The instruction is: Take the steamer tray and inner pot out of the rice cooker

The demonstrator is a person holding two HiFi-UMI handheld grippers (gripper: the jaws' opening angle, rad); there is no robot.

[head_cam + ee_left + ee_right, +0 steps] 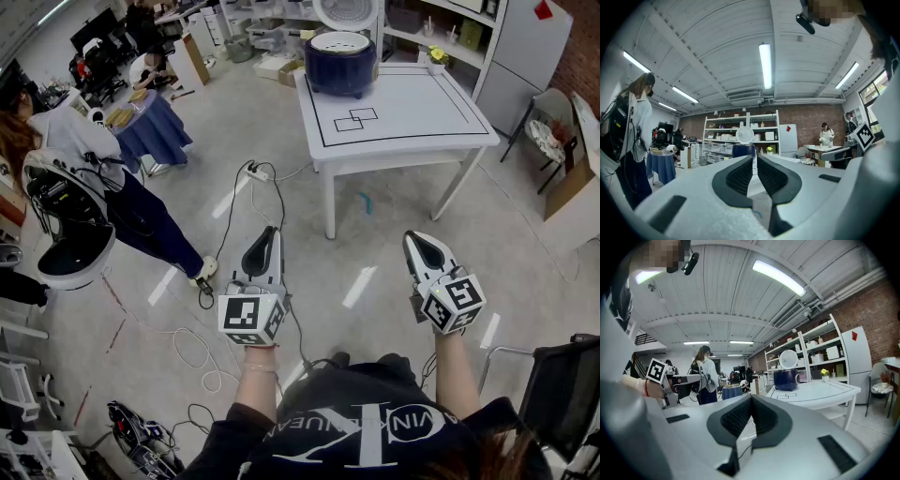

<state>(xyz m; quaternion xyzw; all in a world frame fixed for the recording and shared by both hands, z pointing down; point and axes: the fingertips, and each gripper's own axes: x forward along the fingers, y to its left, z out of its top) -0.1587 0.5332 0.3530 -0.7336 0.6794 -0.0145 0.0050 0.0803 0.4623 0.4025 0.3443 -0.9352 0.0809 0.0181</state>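
A dark blue rice cooker [339, 61] stands at the far edge of a white table [403, 112], its round lid [345, 11] raised. A white rim shows inside it; I cannot tell the steamer tray from the inner pot. The cooker also shows small and distant in the left gripper view [743, 150] and the right gripper view [786, 379]. My left gripper [265, 246] and right gripper [419, 246] are held level over the floor, well short of the table. The left gripper [754, 157] is shut with only a thin slit between its pads, and the right gripper [751, 398] is shut; both are empty.
Cables [262, 178] trail across the floor between me and the table. A person with a backpack [66, 141] stands at the left near a blue-draped round table [155, 127]. A black chair [562, 384] is at my right. Shelves [745, 136] line the back wall.
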